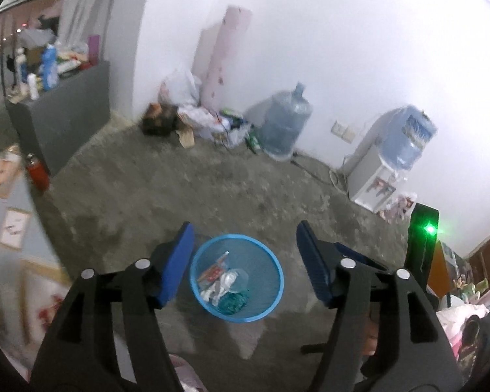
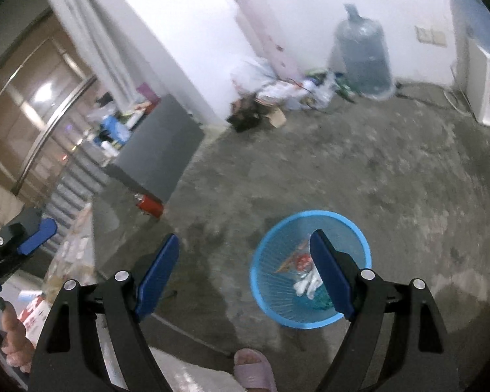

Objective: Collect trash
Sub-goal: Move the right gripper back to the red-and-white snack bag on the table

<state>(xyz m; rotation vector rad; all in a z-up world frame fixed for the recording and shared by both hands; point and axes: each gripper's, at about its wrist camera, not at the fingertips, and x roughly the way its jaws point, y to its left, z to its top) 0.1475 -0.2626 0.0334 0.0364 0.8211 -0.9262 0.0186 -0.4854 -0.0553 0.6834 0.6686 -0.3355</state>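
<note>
Down at the bottom centre of the left wrist view sits the blue mesh bin (image 1: 236, 277) on the bare concrete floor (image 1: 245, 189), framed right between the two blue pads of the left claw (image 1: 243, 251). That claw is spread wide and has nothing in it. Same deal with the right claw (image 2: 243, 261): gaping open, empty, with the bin low and right of centre in its view, partly behind one finger.

The bin already has stuff in it, a red snack wrapper (image 1: 214, 269), some clear plastic (image 1: 233, 279), white scraps, and something teal and crumpled (image 1: 233, 303). All of that looks feather-light and crinkly, so I'd guess it squashes rather than resists, and the plastic film could be slippery.

More trash is heaped in the corner pile (image 1: 209, 121) by the wall, upper middle of the frame, next to the big water jug (image 1: 285, 124). Bags, cardboard, a green bottle (image 1: 254, 142). Bags I'd pinch at a bunched fold; the bottle, around the body or neck, since it's stiff and may roll.

If the bin itself gets moved, the rim is the obvious grip, probably light and a bit flexy.
</note>
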